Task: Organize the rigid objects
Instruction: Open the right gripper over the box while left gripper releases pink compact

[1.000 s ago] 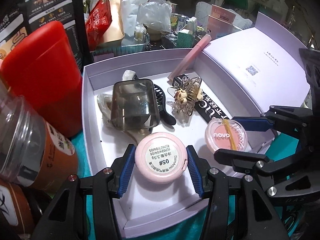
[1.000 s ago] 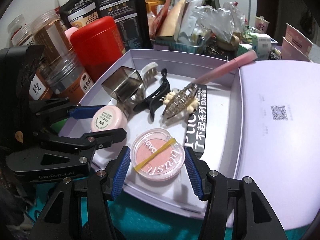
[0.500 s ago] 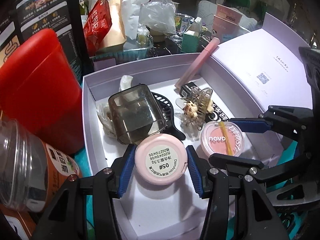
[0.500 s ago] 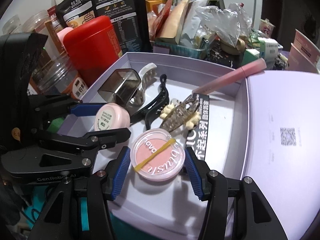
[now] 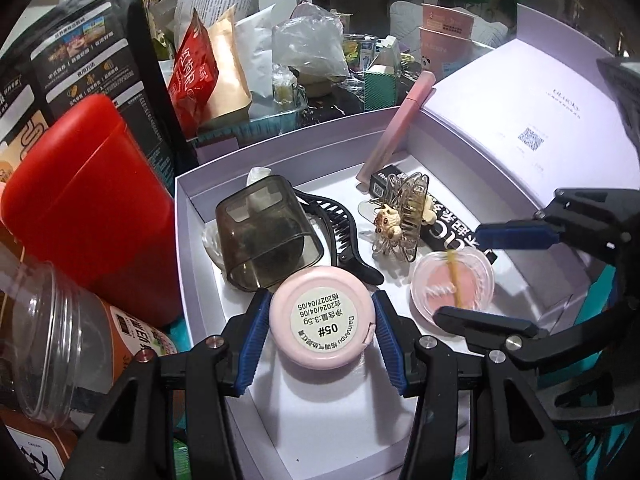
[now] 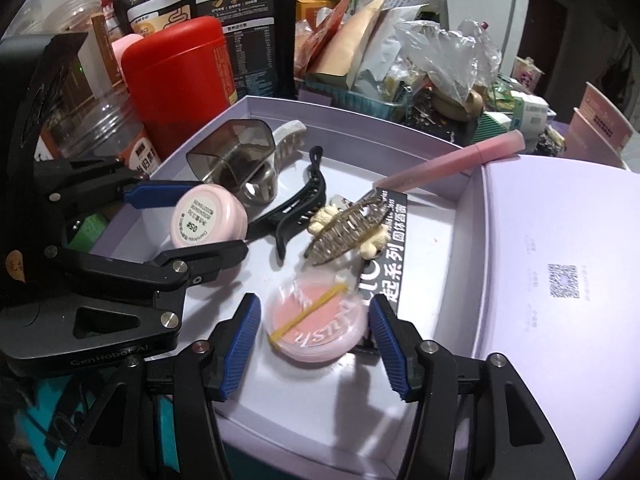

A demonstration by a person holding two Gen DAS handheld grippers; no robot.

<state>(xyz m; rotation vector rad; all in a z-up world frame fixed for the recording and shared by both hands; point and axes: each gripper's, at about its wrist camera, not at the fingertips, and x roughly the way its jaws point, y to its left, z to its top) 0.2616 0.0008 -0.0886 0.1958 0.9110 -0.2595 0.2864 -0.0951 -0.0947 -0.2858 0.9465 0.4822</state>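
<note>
The round pink compact (image 5: 322, 318) sat clamped between the blue pads of the left gripper (image 5: 320, 330), bottom sticker up, reading "05#" and "3.5g" with dates 2024/04/06 and 2027/04/05, held just above the floor of the pale lilac box (image 5: 182, 240). Beside it, the clear-lidded blush (image 6: 318, 316), pink inside with a yellow band across and white lettering blurred, lay in the box between the pads of the right gripper (image 6: 314, 342), whose jaws were opening, gaps showing on both sides. Behind them lay a smoky grey clip (image 5: 264, 232), a black claw clip (image 5: 340, 236), a gold cage clip with cream charms (image 6: 346, 232), a black carton printed with Chinese characters (image 6: 394, 256) and a pink tube (image 6: 452, 160) leaning on the box wall. The open lid (image 6: 560, 280) carried a QR code. Outside stood a red canister (image 6: 176, 76), a clear jar (image 5: 60, 344), a black "QUAKER" pouch (image 6: 240, 20) and heaped packets, over a teal surface (image 5: 180, 330).
</note>
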